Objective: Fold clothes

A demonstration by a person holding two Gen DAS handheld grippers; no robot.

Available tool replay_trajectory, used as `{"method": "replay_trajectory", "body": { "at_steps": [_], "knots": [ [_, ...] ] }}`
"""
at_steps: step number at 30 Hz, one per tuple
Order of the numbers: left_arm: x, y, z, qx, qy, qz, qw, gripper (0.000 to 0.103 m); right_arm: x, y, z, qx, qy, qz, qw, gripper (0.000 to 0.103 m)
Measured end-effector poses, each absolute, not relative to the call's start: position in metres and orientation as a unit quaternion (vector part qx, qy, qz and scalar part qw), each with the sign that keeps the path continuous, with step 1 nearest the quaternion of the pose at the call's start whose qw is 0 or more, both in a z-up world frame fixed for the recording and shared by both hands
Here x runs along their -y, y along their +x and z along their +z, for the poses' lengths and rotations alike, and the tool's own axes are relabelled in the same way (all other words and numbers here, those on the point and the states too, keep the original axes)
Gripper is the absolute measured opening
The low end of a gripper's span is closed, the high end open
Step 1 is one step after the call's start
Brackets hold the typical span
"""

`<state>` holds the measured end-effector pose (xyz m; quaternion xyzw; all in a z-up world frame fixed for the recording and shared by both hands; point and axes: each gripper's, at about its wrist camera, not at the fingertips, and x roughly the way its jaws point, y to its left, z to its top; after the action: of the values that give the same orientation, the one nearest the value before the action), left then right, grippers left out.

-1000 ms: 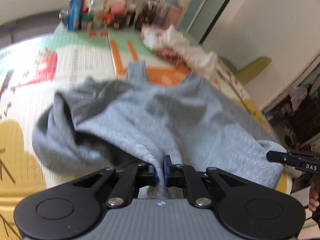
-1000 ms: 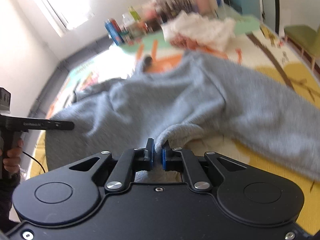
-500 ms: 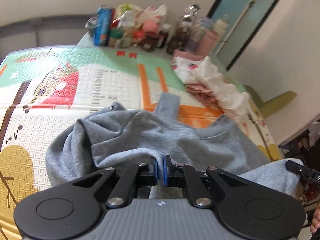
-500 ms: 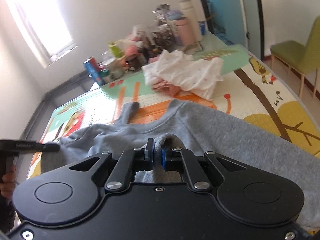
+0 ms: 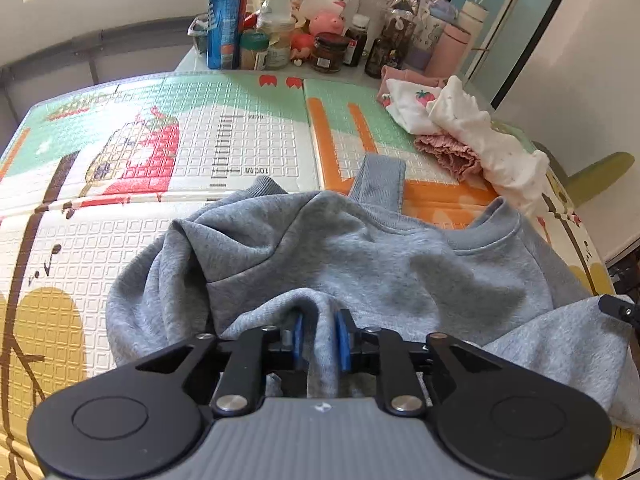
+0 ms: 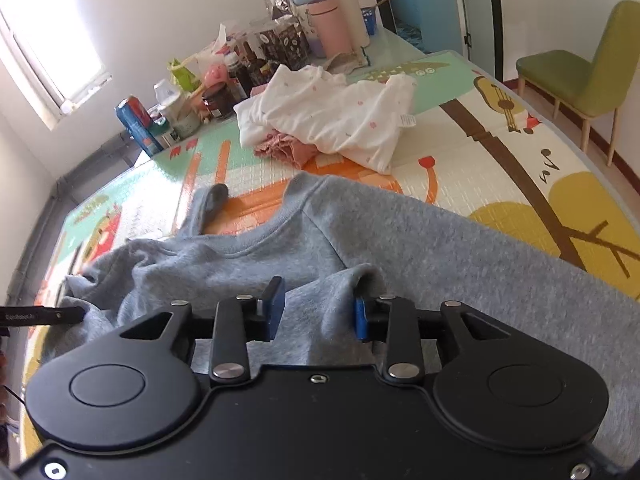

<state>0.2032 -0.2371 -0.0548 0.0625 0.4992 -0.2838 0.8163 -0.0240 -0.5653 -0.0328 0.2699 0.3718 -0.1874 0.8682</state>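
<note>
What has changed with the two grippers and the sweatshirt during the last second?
Both grippers let go: the left gripper and right gripper were shut on the sweatshirt and now stand open, cloth loose between the fingers. The sweatshirt, lifted before, has settled on the mat. The white clothes stayed.

patterned play mat (image 5: 240, 140), grey sweatshirt (image 5: 380, 256), white clothes pile (image 6: 332, 116)

My left gripper (image 5: 319, 338) has a grey ribbed body, black linkages, silver screws and blue pads; my right gripper (image 6: 316, 314) is all black.
</note>
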Motion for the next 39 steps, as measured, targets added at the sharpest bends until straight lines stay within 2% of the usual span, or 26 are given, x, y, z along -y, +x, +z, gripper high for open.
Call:
{"method": "replay_trajectory", "body": {
  "at_steps": [1,3,4,5,6,15,27,37,39],
  "knots": [
    [0.235,0.200,-0.051,-0.495,0.066,-0.285,0.819,0.035,0.563,-0.029,-0.028,-0.369,0.267,-0.189,0.870,0.032],
    [0.228,0.192,-0.041,-0.482,0.069,-0.286,0.825,0.058,0.558,-0.038,-0.019,-0.362,0.256,-0.194,0.875,0.032],
    [0.224,0.188,-0.036,-0.475,0.069,-0.286,0.830,0.063,0.553,-0.043,-0.014,-0.359,0.240,-0.203,0.879,0.034],
    [0.220,0.183,-0.032,-0.468,0.070,-0.286,0.833,0.068,0.549,-0.048,-0.010,-0.356,0.225,-0.212,0.882,0.043],
    [0.216,0.180,-0.029,-0.466,0.070,-0.287,0.834,0.070,0.545,-0.053,-0.005,-0.352,0.211,-0.220,0.885,0.049],
    [0.185,0.134,-0.024,-0.472,0.070,-0.306,0.824,0.070,0.521,-0.115,0.012,-0.349,0.215,-0.184,0.893,0.049],
    [0.186,0.046,-0.076,-0.532,0.091,-0.360,0.761,0.071,0.465,-0.154,-0.047,-0.402,0.284,-0.128,0.861,0.049],
    [0.206,0.037,-0.092,-0.540,0.048,-0.371,0.754,0.074,0.445,-0.152,-0.080,-0.404,0.342,-0.108,0.842,0.049],
    [0.209,0.038,-0.094,-0.540,0.044,-0.367,0.756,0.071,0.443,-0.147,-0.082,-0.403,0.343,-0.108,0.842,0.048]
  ]
}}
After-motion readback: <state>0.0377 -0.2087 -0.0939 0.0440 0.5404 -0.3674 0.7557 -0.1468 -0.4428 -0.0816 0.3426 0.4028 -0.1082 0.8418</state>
